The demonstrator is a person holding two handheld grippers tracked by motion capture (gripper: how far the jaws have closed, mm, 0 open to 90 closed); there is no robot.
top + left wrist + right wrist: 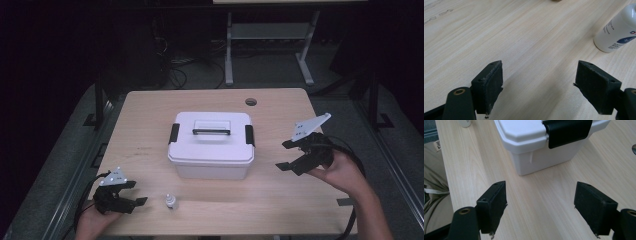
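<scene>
From the high view we see a white box [211, 145] with its lid on, standing in the middle of the wooden table [150, 115]. A black latch [173, 133] sits on each short side, and a dark handle [211, 132] lies across the lid. A small white bottle [171, 201] stands near the front edge, well apart from the box and just to the right of our left tongs [136, 193]. Those tongs are released and hold nothing. Our right tongs [283, 155] hover to the right of the box, likewise spread wide and empty, pointing toward the box's right end.

In the left gripper view the left tongs [537, 85] gape over bare wood. The bottle [619, 30] stands at the upper right, beyond the right-hand jaw and clear of it. It carries small dark print and a blue mark, but we cannot read the writing.

In the right gripper view the right tongs [540, 207] stand wide apart, with nothing between them, low over the table. The box [544, 147] is ahead, near but not touched, with one latch [567, 131] closed over the lid's edge. A beige trouser leg [434, 192] shows at the left edge.
</scene>
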